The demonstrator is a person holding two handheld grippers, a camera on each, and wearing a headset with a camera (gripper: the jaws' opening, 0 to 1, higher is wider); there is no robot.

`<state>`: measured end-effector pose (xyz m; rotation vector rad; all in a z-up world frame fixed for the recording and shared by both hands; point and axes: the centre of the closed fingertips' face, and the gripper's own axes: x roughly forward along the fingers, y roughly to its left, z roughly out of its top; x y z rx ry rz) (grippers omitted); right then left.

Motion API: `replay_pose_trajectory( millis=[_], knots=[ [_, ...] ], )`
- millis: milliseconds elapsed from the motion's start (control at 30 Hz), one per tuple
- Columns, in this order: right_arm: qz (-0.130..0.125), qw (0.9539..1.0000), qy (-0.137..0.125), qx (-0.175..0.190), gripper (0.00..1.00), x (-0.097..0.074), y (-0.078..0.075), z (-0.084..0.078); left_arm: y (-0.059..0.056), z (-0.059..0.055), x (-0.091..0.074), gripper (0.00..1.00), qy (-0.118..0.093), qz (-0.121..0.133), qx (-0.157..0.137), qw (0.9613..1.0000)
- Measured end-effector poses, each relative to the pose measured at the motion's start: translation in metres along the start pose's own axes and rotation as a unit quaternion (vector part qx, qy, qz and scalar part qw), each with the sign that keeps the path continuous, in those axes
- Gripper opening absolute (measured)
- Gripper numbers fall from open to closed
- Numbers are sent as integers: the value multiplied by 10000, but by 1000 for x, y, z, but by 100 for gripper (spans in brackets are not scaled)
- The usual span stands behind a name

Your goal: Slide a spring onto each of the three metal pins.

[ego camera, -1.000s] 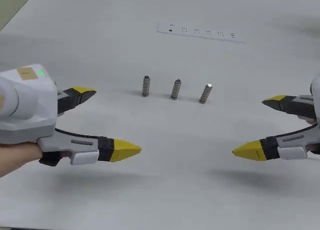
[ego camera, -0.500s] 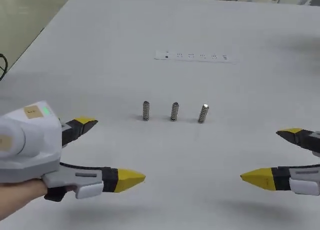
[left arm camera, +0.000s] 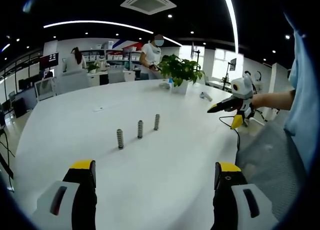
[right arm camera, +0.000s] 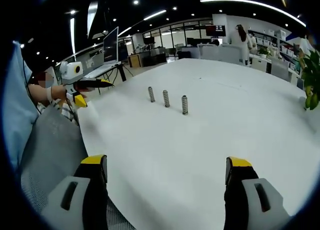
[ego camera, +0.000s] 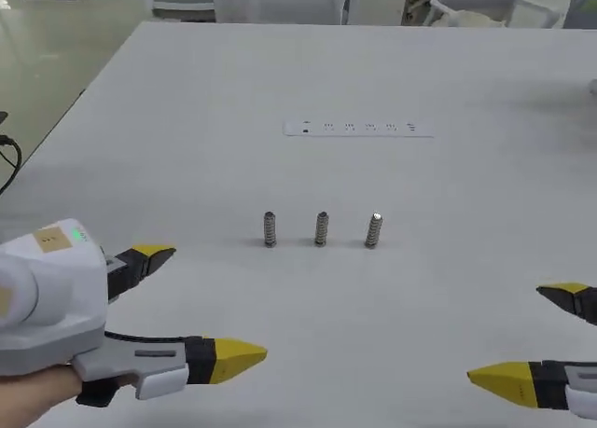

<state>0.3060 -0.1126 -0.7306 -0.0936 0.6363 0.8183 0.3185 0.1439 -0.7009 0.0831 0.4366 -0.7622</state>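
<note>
**Desk:** Where are your two grippers?

**Me:** I have the left gripper (ego camera: 219,303) at the near left of the white table (ego camera: 187,111), with the hand (ego camera: 33,398) that holds it in the near-left corner. Its yellow-tipped jaws are spread wide, and I see nothing between them. The right gripper (ego camera: 504,333) is at the near right. Its jaws are just as far apart and they hold nothing. The two grippers are well apart from each other.

**Desk:** And the pins?

**Me:** Three stand upright in a row across the middle of the table, farther off than both grippers and roughly between them. They are the left pin (ego camera: 270,215), the middle pin (ego camera: 322,215) and the right pin (ego camera: 376,217). I see springs (ego camera: 322,232) coiled around all three, one on each. On the right pin a bright metal top shows above the coils. Neither gripper touches any of them.

**Desk:** What else is on the table?

**Me:** A white power strip (ego camera: 357,128) lies flat beyond the row, towards the far side. In the left gripper view I also see a potted plant (left arm camera: 180,69) at the far end of the table, and a person (left arm camera: 152,54) standing behind it.
</note>
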Motion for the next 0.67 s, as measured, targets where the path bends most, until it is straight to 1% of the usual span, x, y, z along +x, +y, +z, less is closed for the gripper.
replay_pose_trajectory(
  millis=[33, 200, 400, 500, 667],
  knots=[
    [5, 10000, -33, 46, 97, 0, 2, -1, 0, 2, -1, 96, -28, 5, -12, 10000],
    [44, 9999, -4, 141, 97, 2, 10, -4, 0, 7, -4, 96, -114, 60, -40, 9999],
    [39, 9999, -28, 164, 97, 1, 13, -4, 2, 4, -5, 96, -120, 65, -36, 9999],
    [26, 9998, -29, 193, 96, 2, 14, -5, 3, 2, -6, 96, -116, 79, -108, 9998],
    [73, 9997, -30, 225, 96, 5, 20, -7, 1, -2, -7, 96, -103, 74, -157, 9998]
  ],
)
